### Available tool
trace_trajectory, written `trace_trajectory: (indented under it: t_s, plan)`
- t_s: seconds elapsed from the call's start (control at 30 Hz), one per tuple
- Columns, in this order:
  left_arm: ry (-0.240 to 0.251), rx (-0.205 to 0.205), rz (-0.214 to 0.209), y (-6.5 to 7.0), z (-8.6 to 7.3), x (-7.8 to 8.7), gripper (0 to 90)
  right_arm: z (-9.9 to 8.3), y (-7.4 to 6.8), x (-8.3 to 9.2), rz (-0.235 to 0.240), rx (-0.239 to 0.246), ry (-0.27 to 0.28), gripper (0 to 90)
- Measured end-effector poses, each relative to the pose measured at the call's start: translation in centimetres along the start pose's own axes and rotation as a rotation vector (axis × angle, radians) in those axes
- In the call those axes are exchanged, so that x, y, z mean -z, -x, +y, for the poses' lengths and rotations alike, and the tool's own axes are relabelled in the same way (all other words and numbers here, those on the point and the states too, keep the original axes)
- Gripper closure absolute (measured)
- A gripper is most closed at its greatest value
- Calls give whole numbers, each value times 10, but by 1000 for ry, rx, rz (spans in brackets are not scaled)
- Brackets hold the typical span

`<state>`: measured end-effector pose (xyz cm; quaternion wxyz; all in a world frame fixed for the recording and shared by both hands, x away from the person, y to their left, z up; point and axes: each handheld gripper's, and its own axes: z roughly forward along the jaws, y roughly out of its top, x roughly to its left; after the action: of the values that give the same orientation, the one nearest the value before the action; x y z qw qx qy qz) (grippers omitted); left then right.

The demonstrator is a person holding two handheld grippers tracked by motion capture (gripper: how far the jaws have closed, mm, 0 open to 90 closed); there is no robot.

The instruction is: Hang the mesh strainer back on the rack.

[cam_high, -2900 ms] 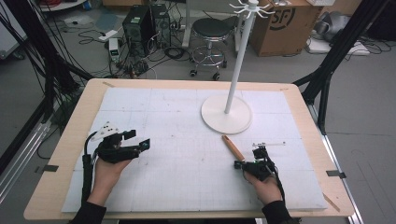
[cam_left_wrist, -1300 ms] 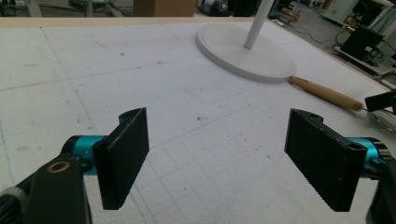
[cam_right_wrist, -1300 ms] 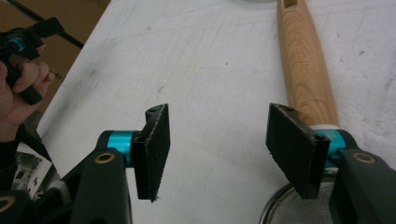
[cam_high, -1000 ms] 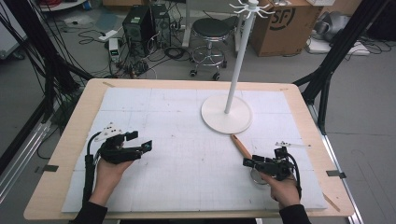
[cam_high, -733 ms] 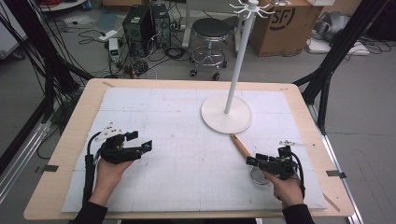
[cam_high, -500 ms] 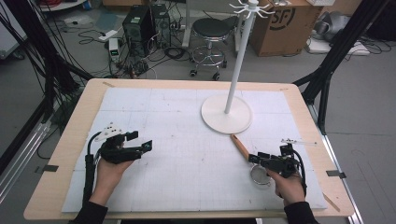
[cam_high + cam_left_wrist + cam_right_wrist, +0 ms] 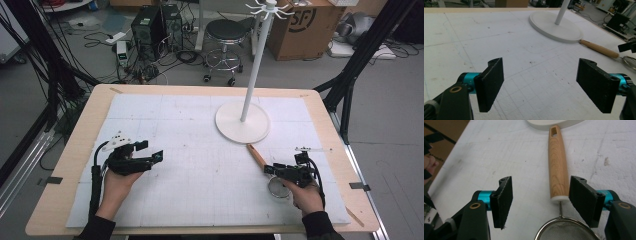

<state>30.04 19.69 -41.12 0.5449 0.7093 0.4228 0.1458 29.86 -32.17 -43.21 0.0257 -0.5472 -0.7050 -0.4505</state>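
Right gripper view: the right gripper (image 7: 541, 202) hangs over a strainer (image 7: 561, 195) that lies flat on the white mat (image 7: 499, 152).
Right jaws: apart and just now closing in; the lower end of the wooden handle (image 7: 557, 165) lies between them, close beside the right-hand jaw and well clear of the left-hand one. Neither pad presses on the wood.
Handle: it runs straight ahead of the jaws, and its far end, with a hanging slot, nearly reaches the rim of the stand base (image 7: 554, 123).
Mesh bowl: the round wire bowl (image 7: 566, 230) sits below the jaws at the bottom edge, joined to the handle by a thin wire neck and a white collar.
High view: the right gripper (image 7: 292, 172) is in the person's right hand (image 7: 305, 195) near the table's front right; the strainer (image 7: 257, 156) points from there toward the white stand (image 7: 243, 122).
Left gripper: the left gripper (image 7: 145, 154), in the left hand (image 7: 117, 180), rests low over the mat at the front left, well apart from the strainer.
Left jaws: wide apart with bare mat between them, as the left gripper view shows (image 7: 546, 82).
Ahead of the left jaws: the stand base (image 7: 555, 25) lies far ahead, the wooden handle (image 7: 599, 48) to the right of it, and the rim of the mesh bowl (image 7: 630, 60) at the right edge.
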Motion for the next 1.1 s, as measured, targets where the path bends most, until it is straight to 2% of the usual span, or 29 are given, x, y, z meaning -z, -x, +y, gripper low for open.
trace_trajectory:
  t_s: [0.1, 0.4, 0.53, 0.87, 1.1]
  plan:
    - [1, 0, 1, 0, 0, 0, 227, 0, -1, -1, -18, 3, -7, 360]
    - [0, 0, -1, 0, 0, -1, 227, 1, 0, -7, -20, 19, -30, 385]
    - [-1, -1, -4, 1, 0, -1, 228, 2, 0, -9, -29, 9, -40, 387]
    - [-1, -1, -4, 1, 0, -1, 228, 1, -1, -13, -54, 48, -49, 389]
    - [0, -1, -3, 1, -1, -2, 228, 0, -5, -17, -71, 61, -76, 395]
